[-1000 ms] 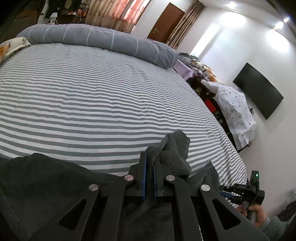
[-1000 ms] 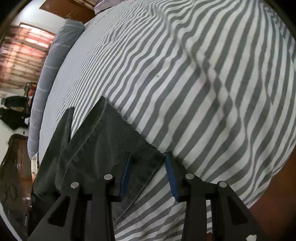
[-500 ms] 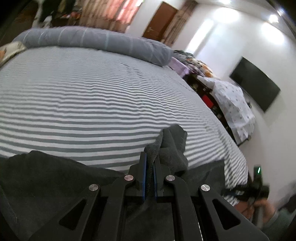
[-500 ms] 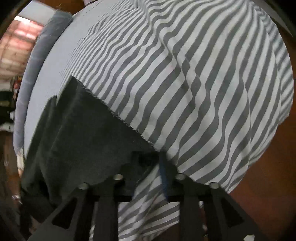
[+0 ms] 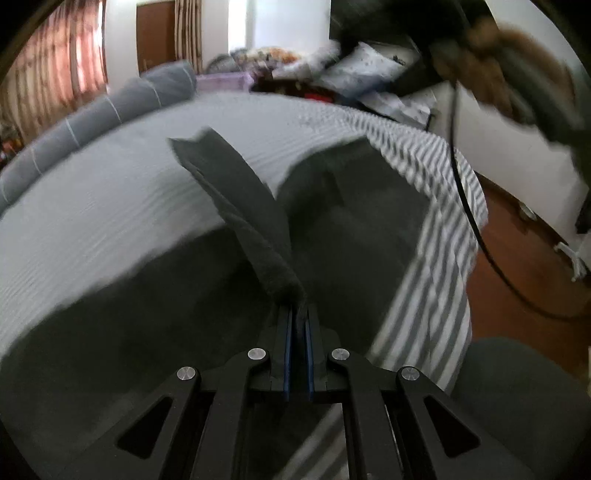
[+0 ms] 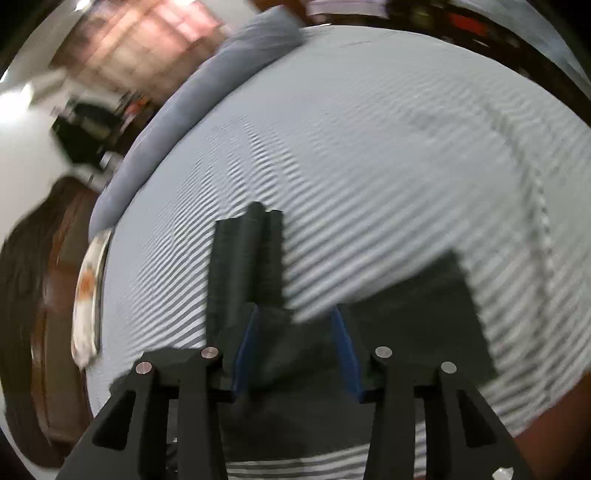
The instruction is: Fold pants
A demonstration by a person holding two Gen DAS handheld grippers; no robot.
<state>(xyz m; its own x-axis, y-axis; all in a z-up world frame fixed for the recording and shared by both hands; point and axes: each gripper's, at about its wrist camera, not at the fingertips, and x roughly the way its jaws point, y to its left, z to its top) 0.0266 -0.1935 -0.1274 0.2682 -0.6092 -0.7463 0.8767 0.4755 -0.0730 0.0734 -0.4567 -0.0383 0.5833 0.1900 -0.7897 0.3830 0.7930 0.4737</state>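
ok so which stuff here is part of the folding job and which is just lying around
Part of the job:
- pants
- left claw, shut on the pants' edge
- right claw, jaws apart and just opening, gripping nothing

Lying around:
- grey bolster
- clutter beyond the bed
- black cable

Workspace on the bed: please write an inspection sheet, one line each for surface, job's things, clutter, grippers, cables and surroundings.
Surface: bed with a grey-and-white striped sheet; a grey bolster lies along its far edge.
Job's things: dark pants spread at the near edge, one strip of them lifted.
Clutter: a patterned cloth at the bed's side.
Grippers: left gripper shut on the lifted strip; right gripper open above the pants, its jaws have just been opening, pads not pressing the fabric.
Cables: one black cable hangs past the bed corner.
Surroundings: curtains, a brown door, piled bedding, wooden floor; both views blurred.
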